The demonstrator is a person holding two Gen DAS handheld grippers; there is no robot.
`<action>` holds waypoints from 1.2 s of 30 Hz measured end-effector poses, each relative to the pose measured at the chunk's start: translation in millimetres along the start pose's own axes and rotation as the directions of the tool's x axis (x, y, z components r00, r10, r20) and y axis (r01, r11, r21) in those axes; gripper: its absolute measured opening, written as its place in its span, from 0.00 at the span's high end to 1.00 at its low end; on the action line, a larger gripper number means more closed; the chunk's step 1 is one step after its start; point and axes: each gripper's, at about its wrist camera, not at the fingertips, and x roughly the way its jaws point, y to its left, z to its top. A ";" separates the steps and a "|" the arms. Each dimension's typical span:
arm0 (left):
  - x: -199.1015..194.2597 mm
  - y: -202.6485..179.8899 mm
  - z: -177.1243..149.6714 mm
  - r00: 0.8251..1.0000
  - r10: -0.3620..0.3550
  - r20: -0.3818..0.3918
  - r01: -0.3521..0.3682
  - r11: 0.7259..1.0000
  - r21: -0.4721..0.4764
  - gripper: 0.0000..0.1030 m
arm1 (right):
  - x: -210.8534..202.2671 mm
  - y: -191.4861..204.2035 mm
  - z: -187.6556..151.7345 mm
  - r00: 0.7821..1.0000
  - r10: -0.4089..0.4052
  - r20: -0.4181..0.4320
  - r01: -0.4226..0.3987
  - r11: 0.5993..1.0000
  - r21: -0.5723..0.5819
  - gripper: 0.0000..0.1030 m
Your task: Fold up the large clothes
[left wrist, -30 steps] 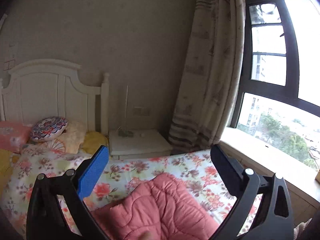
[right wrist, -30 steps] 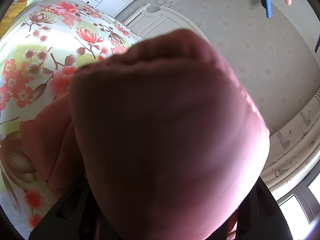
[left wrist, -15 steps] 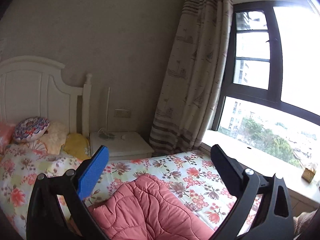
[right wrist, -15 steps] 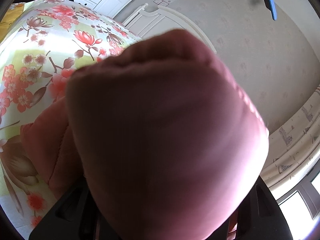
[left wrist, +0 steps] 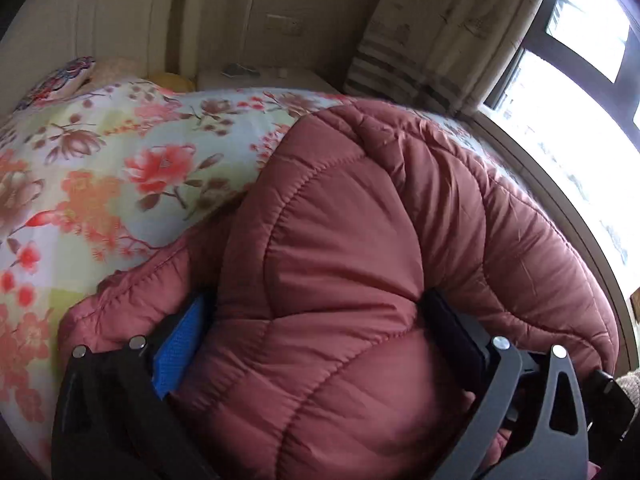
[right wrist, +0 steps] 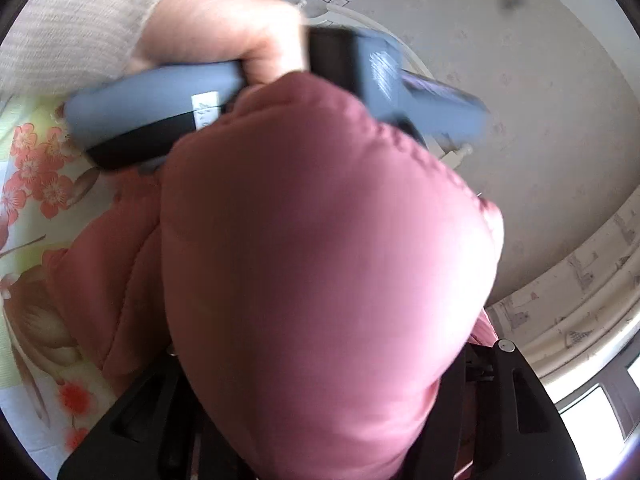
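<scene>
Jacket count is one: a pink quilted jacket (left wrist: 340, 264) heaped on the bed (left wrist: 120, 168), whose flowered cover is the only surface. Two grippers work it. The left gripper (left wrist: 316, 320) has its jaws set wide with a thick fold bulging between them; whether the pads press it I cannot tell. The right gripper (right wrist: 320, 368) has its jaws clamped on a fat roll of the same jacket, which hides its fingertips. One hand (right wrist: 224, 28), blurred, holds the left gripper's grey handle. Behind stand one headboard (left wrist: 120, 20), one nightstand (left wrist: 256, 76), one curtain (left wrist: 440, 28) and one window (left wrist: 580, 80).
</scene>
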 end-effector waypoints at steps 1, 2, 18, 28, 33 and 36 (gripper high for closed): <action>0.8 -4.1 -0.1 1.000 0.023 -0.001 -0.023 1.000 0.020 0.02 | 0.6 0.7 -0.2 1.000 -0.002 0.000 0.002 1.000 0.000 0.48; 1.2 -6.3 0.5 0.999 0.036 -0.005 -0.036 0.999 0.028 0.02 | 1.4 0.6 0.1 1.000 -0.002 -0.005 0.002 1.000 0.003 0.48; -11.4 -8.3 -5.3 0.998 0.030 0.055 -0.032 0.999 0.029 0.02 | 2.8 -2.0 6.1 1.000 -0.024 -0.007 0.024 1.000 0.000 0.48; -208.3 -44.5 45.9 0.866 -0.066 0.496 0.046 0.998 0.051 0.02 | 2.3 -3.1 8.7 0.999 -0.043 -0.003 0.043 0.999 -0.004 0.47; -227.0 -73.9 57.4 0.857 -0.085 0.509 0.014 0.990 0.142 0.02 | -5.7 -2.3 7.5 0.999 -0.044 -0.007 0.044 0.999 -0.007 0.47; -213.3 -78.8 54.7 0.871 -0.106 0.480 0.036 0.988 0.153 0.02 | -6.8 -2.8 7.9 0.999 -0.044 -0.008 0.044 0.999 -0.008 0.47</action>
